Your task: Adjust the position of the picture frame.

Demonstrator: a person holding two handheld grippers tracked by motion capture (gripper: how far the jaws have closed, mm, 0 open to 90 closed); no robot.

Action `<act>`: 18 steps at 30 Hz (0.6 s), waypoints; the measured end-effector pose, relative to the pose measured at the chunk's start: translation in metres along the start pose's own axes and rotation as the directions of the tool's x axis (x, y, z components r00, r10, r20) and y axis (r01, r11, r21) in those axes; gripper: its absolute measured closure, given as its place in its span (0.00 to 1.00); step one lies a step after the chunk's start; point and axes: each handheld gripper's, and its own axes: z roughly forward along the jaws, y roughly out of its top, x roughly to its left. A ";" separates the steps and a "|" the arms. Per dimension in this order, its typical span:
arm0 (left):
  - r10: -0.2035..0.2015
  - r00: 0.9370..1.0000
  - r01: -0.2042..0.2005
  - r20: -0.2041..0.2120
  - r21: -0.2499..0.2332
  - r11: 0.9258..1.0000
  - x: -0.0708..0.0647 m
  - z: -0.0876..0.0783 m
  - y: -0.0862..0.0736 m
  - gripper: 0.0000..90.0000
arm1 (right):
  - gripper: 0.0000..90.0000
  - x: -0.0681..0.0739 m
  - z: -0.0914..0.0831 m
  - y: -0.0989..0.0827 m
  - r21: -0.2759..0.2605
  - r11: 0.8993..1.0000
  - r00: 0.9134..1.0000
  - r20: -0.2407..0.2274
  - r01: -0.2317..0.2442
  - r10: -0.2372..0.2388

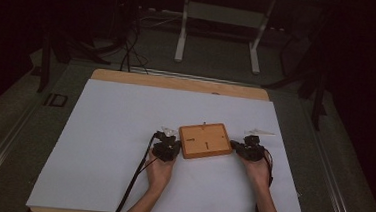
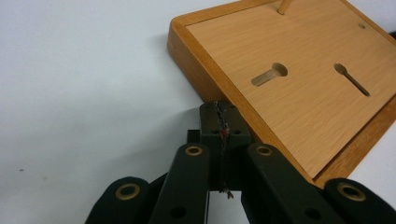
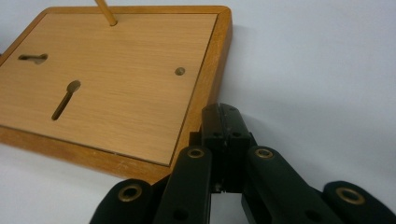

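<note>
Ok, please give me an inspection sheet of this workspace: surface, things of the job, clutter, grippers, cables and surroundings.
Surface: white sheet over a wooden table, flat.
Job's things: wooden board with two keyhole slots, a thin peg at its far edge; it lies flat between the grippers.
Clutter: small pale object on the sheet beyond the right gripper; cannot tell what it is.
Grippers: left gripper shut, tip at the board's edge; right gripper shut, tip beside the opposite edge.
Cables: black cable trails from the left gripper to the near edge.
Surroundings: dark room, white table frame behind, floor cables.
</note>
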 end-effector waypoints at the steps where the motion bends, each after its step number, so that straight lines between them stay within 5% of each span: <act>1: 0.000 1.000 0.000 -0.002 -0.001 1.000 0.001 0.000 0.000 1.00 | 1.00 0.001 0.000 -0.001 0.000 1.000 1.000 0.000 -0.003 0.003; 11: 0.000 1.000 0.000 0.008 0.004 1.000 0.009 0.002 0.005 1.00 | 1.00 0.005 -0.001 -0.001 0.014 1.000 1.000 -0.023 -0.009 0.010; 18: -0.017 1.000 0.017 0.013 0.008 1.000 0.010 0.004 0.007 1.00 | 1.00 0.002 0.009 0.005 0.002 0.996 0.996 -0.008 -0.085 0.085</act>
